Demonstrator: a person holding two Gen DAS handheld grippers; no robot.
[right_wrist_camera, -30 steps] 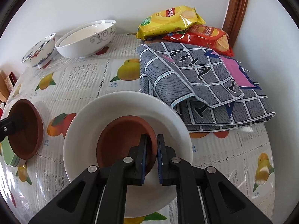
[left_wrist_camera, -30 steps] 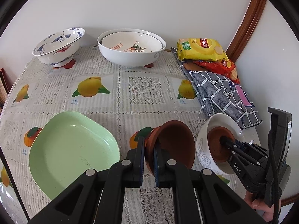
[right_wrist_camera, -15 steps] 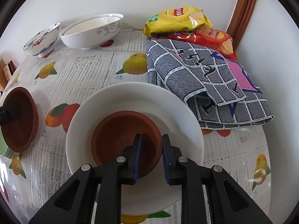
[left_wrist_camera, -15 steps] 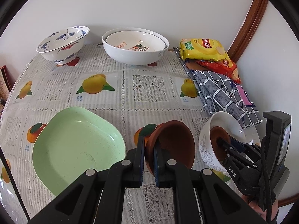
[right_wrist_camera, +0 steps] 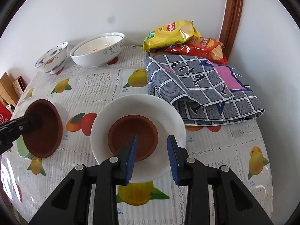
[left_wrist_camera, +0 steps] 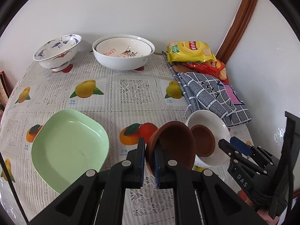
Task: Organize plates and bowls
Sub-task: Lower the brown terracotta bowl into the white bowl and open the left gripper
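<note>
My left gripper point(left_wrist_camera: 149, 154) is shut on the rim of a brown clay bowl point(left_wrist_camera: 174, 144) and holds it tilted above the table; it also shows at the left of the right wrist view point(right_wrist_camera: 44, 129). A second brown bowl point(right_wrist_camera: 133, 134) sits inside a white bowl point(right_wrist_camera: 168, 116) on the tablecloth. My right gripper point(right_wrist_camera: 152, 154) is open, its fingers over the near rims of both bowls, holding nothing. A green square plate point(left_wrist_camera: 69, 148) lies at the left.
A blue-patterned bowl point(left_wrist_camera: 58, 50) and a large white bowl point(left_wrist_camera: 123, 53) with a smaller one nested in it stand at the back. A folded grey cloth point(right_wrist_camera: 202, 86) and two chip bags point(right_wrist_camera: 172, 33) lie at the right by the wall.
My right gripper has opened and let go of the brown bowl in the white bowl, drawing back slightly. My left gripper has carried its brown bowl to the right, close to the white bowl.
</note>
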